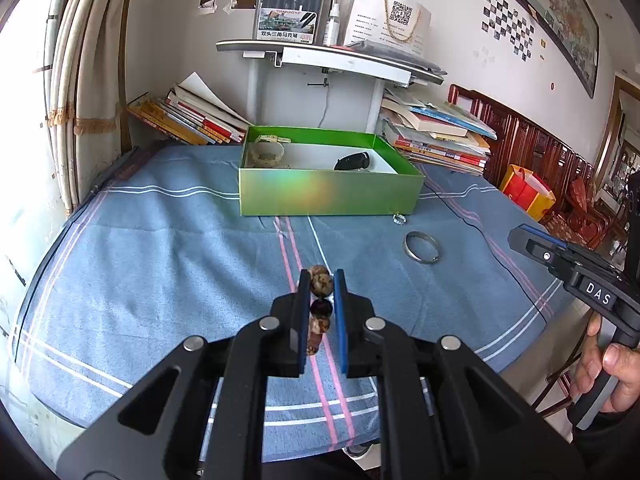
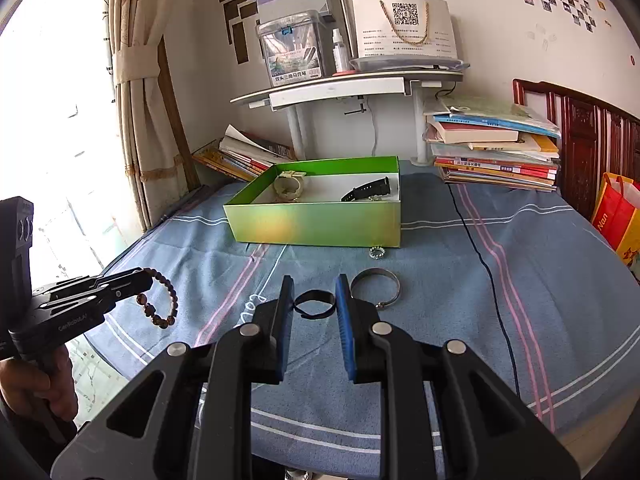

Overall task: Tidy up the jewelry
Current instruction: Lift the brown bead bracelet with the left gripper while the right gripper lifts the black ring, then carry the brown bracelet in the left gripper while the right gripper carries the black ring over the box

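Right wrist view alone: right gripper (image 2: 314, 292) pinching black ring (image 2: 315, 303).

A blue woven cloth with pink and white stripes (image 1: 160, 240) covers the desk. Slanted stacks of thin books (image 1: 188, 116) and a taller pile of books (image 2: 496, 152) flank a white raised shelf (image 2: 344, 88) bearing a clear plastic marker case (image 2: 292, 52). A thin black cable (image 2: 488, 272) crosses the cloth.
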### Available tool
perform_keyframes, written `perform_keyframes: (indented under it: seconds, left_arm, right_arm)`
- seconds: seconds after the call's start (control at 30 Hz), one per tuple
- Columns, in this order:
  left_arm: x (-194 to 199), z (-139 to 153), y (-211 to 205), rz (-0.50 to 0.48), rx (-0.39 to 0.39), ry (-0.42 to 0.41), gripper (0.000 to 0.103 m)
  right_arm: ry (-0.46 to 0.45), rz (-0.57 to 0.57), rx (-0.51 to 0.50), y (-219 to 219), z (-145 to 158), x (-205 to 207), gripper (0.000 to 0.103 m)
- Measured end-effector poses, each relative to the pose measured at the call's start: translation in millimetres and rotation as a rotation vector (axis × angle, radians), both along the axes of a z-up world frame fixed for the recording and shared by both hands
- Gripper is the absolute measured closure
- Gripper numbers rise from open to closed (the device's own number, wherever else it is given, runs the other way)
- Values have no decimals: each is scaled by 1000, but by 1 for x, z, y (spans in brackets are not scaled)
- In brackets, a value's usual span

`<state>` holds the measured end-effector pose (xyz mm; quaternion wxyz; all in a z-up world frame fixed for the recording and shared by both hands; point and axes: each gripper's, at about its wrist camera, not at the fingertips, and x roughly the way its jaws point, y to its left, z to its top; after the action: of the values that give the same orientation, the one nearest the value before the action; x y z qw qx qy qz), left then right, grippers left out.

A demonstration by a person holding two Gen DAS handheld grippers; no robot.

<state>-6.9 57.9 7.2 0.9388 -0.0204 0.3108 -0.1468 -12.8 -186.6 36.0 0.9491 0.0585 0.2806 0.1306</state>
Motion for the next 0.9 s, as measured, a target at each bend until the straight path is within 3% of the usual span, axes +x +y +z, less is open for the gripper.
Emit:
perform_keyframes:
  seconds: [0.53, 0.9]
  left_arm:
    - [41, -4, -6, -8, 12, 35, 92]
    - [167, 56, -31, -40, 33, -35, 91]
  right_arm:
    - [25, 18, -3, 2, -7, 44, 82]
    - [-22, 61, 36, 13, 23, 171, 82]
